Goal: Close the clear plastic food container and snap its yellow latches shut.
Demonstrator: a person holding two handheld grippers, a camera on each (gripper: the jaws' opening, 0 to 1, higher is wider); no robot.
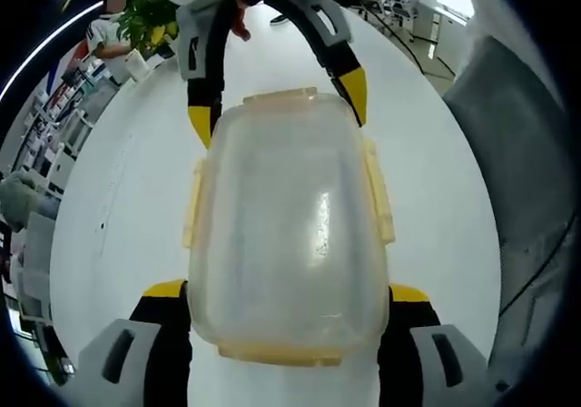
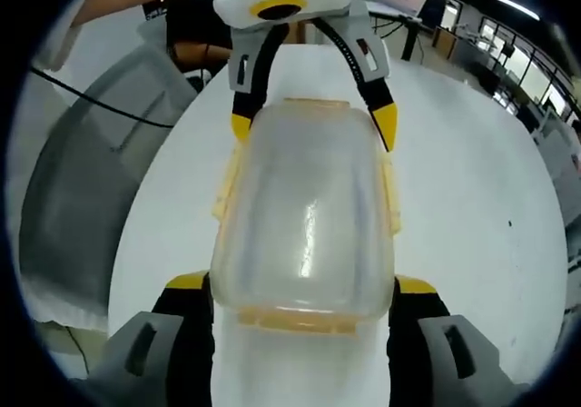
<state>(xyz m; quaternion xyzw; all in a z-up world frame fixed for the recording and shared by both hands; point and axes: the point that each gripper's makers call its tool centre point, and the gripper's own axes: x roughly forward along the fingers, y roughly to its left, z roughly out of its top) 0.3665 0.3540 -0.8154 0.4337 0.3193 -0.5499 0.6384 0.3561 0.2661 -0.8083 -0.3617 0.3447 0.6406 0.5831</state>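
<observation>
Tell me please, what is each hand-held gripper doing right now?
Left hand-held gripper: shut on one end of the clear container.
Right hand-held gripper: shut on the opposite end.

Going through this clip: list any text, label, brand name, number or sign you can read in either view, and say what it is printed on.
None can be read.
The clear plastic food container with its yellow latches bears no visible print.
In the right gripper view, the white housing of the left gripper carries a small dark marking, too blurred to read.
Background shelves and desks: too small to tell.
</observation>
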